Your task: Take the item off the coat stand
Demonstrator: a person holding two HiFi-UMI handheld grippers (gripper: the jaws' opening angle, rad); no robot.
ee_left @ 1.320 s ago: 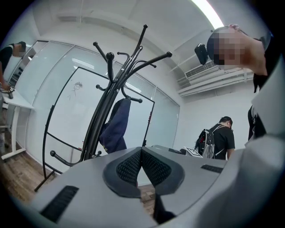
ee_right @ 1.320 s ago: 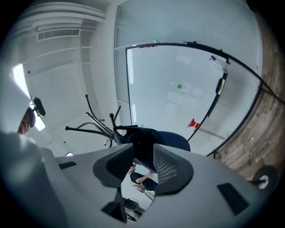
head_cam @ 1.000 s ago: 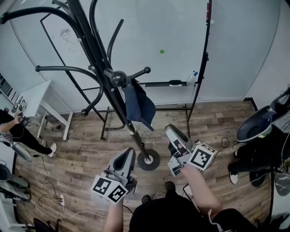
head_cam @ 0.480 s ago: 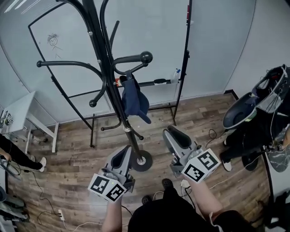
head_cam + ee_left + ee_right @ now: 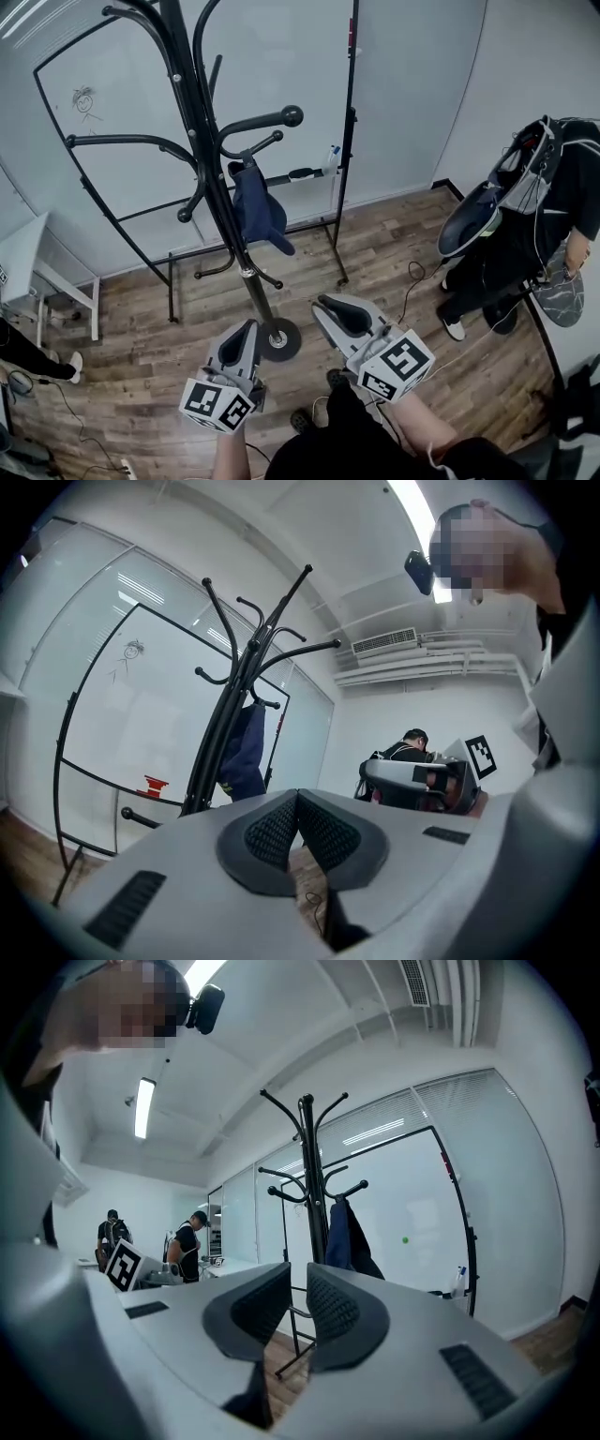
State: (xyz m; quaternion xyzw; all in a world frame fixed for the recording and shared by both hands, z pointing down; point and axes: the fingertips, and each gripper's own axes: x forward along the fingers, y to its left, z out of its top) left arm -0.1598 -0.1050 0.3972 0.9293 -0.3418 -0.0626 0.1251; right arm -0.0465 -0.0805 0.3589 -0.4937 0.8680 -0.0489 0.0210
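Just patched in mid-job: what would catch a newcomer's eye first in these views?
The tall black coat stand dominates the middle of the head view, with a dark blue item hanging from a hook partway up. Below it, the left gripper is shut and the right gripper, whose jaws have just been closing, shows a narrow gap; neither holds anything.

Floor: brown wood-plank floor (image 5: 141, 366), thin black cables (image 5: 410, 281) trailing over it | Back: big black-framed whiteboard on a stand (image 5: 281, 56) | Left: small white table (image 5: 23, 253) | Right: plain white wall (image 5: 553, 56) | Overhead: long ceiling strip light (image 5: 143, 1107) glowing, white air-conditioning unit (image 5: 384, 641)
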